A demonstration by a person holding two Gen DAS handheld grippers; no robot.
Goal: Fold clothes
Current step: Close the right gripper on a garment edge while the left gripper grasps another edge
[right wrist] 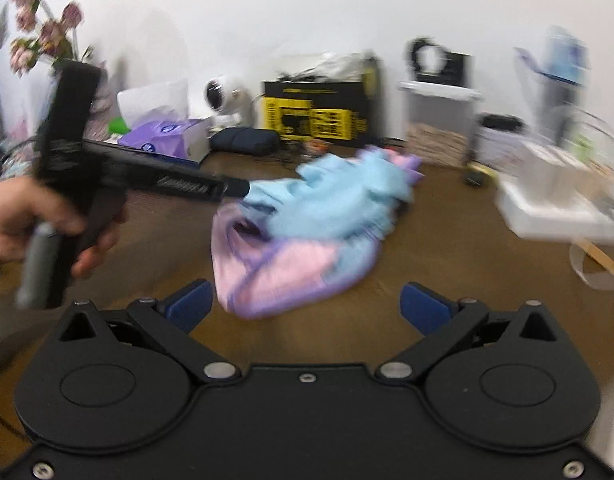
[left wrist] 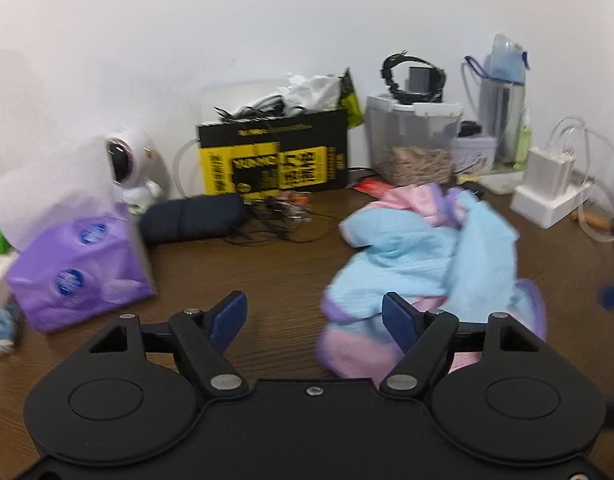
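- Pastel fabric, soft & crumpled: garment (left wrist: 423, 264) in pale blue, pink & lilac trim, heaped on the wood-grain bench (left wrist: 267, 280), centre-right.
- Left tongs (left wrist: 315, 320): blue ribbed pads set apart, nothing btwn them, bare bench underneath; right pad overlaps the garment's near edge in view, contact can't be told.
- Right tongs (right wrist: 305, 306): spread wide, empty, garment just beyond the tips, not touching.
- From the right wrist cam, a hand (right wrist: 31, 224) grips the left tool's black handle; its tip sits by the garment's left edge.
- Writing: black & yellow carton (left wrist: 273, 158) at the wall, big yellow panels w/ bold black lettering, too blurred to read.
- Purple tissue pack (left wrist: 81, 268), glossy plastic, round blue logo stickers, text unreadable; white tissue poking up.
- White astronaut figure (left wrist: 131, 172), dark shiny visor, beside a dark padded pouch (left wrist: 193, 220).
- Clear plastic tub (left wrist: 413, 140) w/ white lid, brown bits inside, black strap item on top.
- White block charger (left wrist: 547, 184) w/ clear tubing, far right.
- Pink flowers (right wrist: 39, 24), upper left in right cam.
- Both views motion-blurred.
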